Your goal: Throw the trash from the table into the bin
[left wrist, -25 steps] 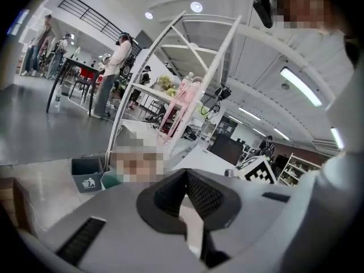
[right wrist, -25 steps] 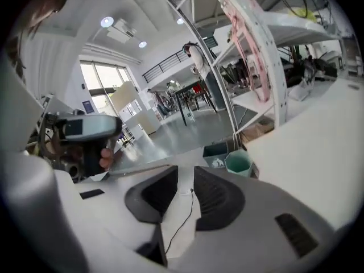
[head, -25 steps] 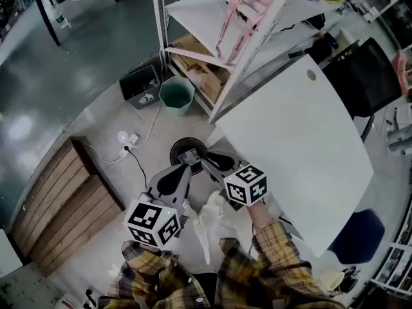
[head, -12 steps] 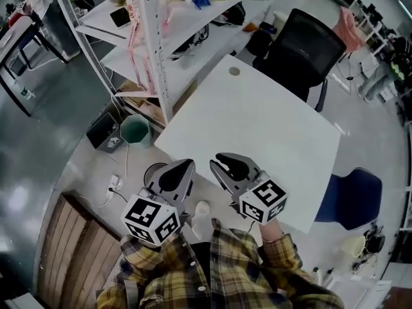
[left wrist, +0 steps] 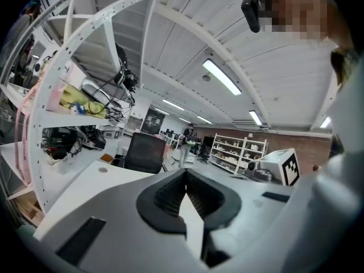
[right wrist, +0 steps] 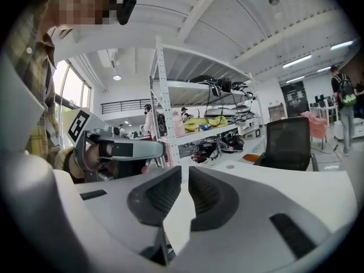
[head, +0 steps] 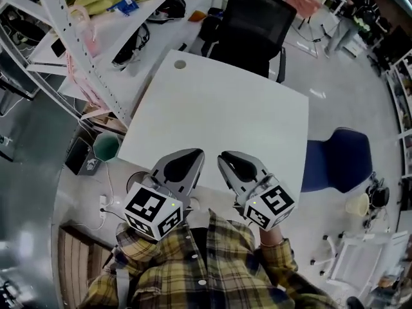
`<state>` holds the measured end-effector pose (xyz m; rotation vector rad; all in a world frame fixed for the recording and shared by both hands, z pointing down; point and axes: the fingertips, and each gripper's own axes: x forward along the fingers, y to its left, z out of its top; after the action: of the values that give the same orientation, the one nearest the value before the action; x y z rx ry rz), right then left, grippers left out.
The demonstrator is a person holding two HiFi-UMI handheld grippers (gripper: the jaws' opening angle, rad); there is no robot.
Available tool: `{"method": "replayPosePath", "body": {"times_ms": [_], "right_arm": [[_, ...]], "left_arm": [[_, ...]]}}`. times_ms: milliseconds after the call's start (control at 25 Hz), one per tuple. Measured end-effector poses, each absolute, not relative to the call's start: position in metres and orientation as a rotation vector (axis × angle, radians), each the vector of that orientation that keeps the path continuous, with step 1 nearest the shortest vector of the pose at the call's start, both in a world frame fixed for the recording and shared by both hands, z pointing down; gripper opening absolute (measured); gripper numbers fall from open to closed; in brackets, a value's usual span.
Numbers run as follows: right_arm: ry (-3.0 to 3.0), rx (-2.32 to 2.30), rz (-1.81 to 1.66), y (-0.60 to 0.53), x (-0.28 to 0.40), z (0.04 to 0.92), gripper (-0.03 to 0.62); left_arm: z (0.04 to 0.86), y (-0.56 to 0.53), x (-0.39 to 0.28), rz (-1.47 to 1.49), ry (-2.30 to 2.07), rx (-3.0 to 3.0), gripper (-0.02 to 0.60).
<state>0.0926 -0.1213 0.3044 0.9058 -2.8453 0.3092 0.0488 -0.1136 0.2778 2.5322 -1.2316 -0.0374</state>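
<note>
The white table point(head: 219, 102) lies ahead of me with nothing on its top. My left gripper point(head: 193, 152) hangs over the table's near edge; its jaws meet at the tip point(left wrist: 186, 174) and hold nothing. Beside it, my right gripper point(head: 226, 154) is also over the near edge. Its jaws are closing, with a narrow slit left between them point(right wrist: 185, 169) and nothing in it. The black bin point(head: 136, 180) stands on the floor at the table's left corner, mostly hidden behind the left gripper.
A white shelf rack point(head: 84, 50) full of clutter runs along the table's left side, with a green bucket point(head: 106, 148) under it. A black office chair point(head: 248, 24) stands at the far edge and a blue chair point(head: 338, 159) on the right.
The view has swung from the floor and bin up to the table. Both grippers have risen and now sit over the table's near edge. The right jaws have narrowed.
</note>
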Motion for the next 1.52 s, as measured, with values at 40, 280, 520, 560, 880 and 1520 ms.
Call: {"method": "replayPosePath", "body": {"times_ms": [40,280,520,560,880,1520], "right_arm": [[-2.837,0.941,0.304,-0.121,0.099,0.302,0.031],[-2.787,1.084,0.339,-0.124,0.125,0.300,0.003],[-2.737,1.159,0.304,-0.126,0.126,0.299,-0.002],[-2.733,1.169,0.305,-0.127,0.126,0.300,-0.002],[-2.721,1.164,0.333,-0.129,0.121,0.309,-0.002],[-2.738,1.085,0.368,-0.136,0.101,0.317,-0.002]], "left_arm": [[0.277,-0.115,0.056,-0.027,-1.200,2.549,0.008],[0.277,-0.117,0.080,0.025,-1.055,2.598,0.008],[0.280,-0.121,0.079,0.060,-1.005,2.626,0.008],[0.281,-0.121,0.078,0.061,-1.003,2.626,0.008],[0.284,-0.121,0.071,0.079,-1.012,2.620,0.008],[0.288,-0.127,0.053,0.092,-1.047,2.606,0.008]]}}
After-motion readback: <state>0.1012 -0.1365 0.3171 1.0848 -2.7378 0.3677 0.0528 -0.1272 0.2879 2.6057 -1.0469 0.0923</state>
